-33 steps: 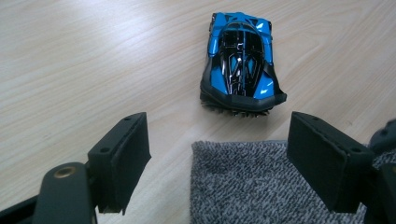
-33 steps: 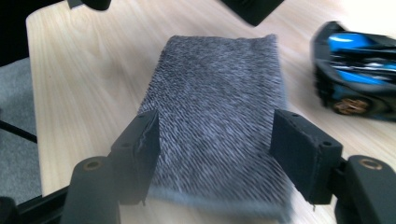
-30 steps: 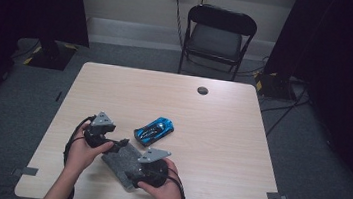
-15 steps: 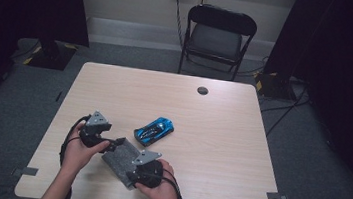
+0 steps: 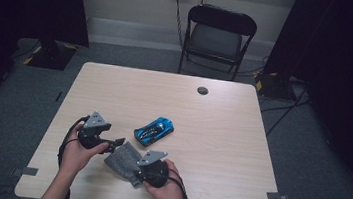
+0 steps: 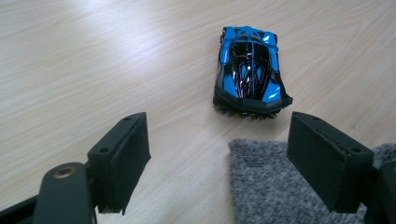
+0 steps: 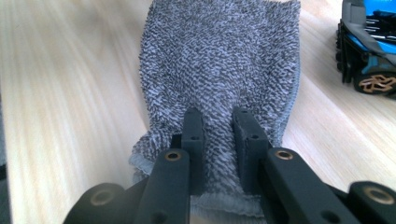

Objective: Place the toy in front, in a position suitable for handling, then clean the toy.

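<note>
One grey cloth point(image 5: 124, 161), one blue toy car point(image 5: 154, 130) and two hand-held grippers are on the wooden table point(image 5: 221, 135). The cloth lies flat near the table's near edge, between the two hands, and the car sits just beyond its far corner, close to it but apart in the left gripper view. A small dark round disc point(image 5: 202, 90) lies well away near the far edge, and one black folding chair point(image 5: 218, 34) stands behind the table. Nothing lies between the grippers and the cloth.

The right gripper point(image 7: 218, 122) comes in low from the near side, its hand point(image 5: 169, 192) resting by the table edge. Its jaws have just been closing, and they now pinch a raised fold of the cloth's near end between them. The left gripper point(image 6: 233, 154) is held in the left hand point(image 5: 78, 151) at the cloth's left corner, pointing towards the car. Its jaws stand spread wide, one over bare wood, the other over the cloth's edge, gripping nothing.
</note>
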The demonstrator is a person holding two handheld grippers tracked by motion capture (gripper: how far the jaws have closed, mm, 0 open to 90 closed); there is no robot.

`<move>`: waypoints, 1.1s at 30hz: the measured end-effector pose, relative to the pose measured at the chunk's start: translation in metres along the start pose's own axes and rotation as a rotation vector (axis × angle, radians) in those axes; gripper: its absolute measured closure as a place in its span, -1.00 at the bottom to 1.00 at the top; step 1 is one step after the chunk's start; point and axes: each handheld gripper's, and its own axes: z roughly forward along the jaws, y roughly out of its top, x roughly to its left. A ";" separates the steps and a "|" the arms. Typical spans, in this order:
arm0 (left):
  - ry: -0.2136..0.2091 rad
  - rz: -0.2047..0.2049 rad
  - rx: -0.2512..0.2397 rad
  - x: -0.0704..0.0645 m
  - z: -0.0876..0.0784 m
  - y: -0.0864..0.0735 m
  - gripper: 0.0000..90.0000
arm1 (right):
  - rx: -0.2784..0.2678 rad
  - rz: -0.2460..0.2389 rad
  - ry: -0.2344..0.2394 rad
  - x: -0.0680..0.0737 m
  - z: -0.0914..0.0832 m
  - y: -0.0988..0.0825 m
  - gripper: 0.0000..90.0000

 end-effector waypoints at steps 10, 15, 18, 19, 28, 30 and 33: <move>0.004 -0.006 -0.018 0.001 0.000 0.002 -0.53 | 0.028 -0.036 0.034 -0.010 -0.027 -0.006 0.73; 0.000 -0.006 -0.018 0.001 0.001 0.002 -0.53 | 0.000 0.007 0.054 -0.018 -0.040 -0.014 0.73; -0.004 -0.007 -0.017 0.000 0.003 0.002 -0.53 | -0.003 0.008 0.052 -0.020 -0.046 -0.015 0.73; -0.004 -0.007 -0.015 0.000 0.004 0.002 -0.53 | -0.003 0.005 0.048 -0.021 -0.048 -0.015 0.73; -0.012 0.006 -0.020 -0.003 0.012 0.003 -0.54 | -0.039 0.082 0.039 -0.044 -0.070 -0.027 0.73; -0.015 0.017 -0.016 -0.004 0.012 0.003 -0.54 | -0.047 0.095 0.040 -0.047 -0.073 -0.029 0.73; -0.015 0.022 -0.012 -0.005 0.015 0.003 -0.55 | -0.057 0.099 0.034 -0.049 -0.078 -0.029 0.73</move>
